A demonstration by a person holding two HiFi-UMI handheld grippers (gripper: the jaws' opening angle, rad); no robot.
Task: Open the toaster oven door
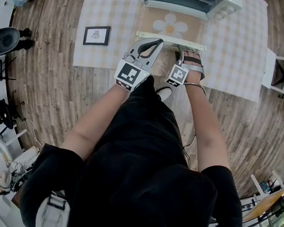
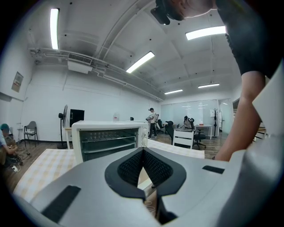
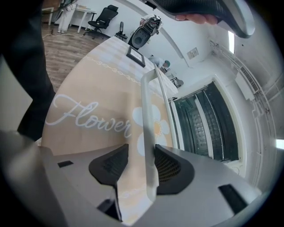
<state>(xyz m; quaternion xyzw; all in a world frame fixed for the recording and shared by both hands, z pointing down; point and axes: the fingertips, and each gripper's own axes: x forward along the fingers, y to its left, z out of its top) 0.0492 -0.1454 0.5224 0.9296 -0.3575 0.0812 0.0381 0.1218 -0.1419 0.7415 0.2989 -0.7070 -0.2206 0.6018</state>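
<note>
Toaster oven door lies folded down flat; right claw stands apart around its handle, seemingly not pinching; left claw is pressed together, empty.

Bright, even light from ceiling tubes; strong fisheye bending, dark vignetted corners.

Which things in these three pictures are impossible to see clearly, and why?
1. Toaster oven: head view, the top edge cuts off most of it.
2. Picture frame: head view, its drawing is too small.
3. Door: left gripper view, the left gripper hides nearly all.
4. Handle: right gripper view, whether the right gripper presses it is unclear.
</note>
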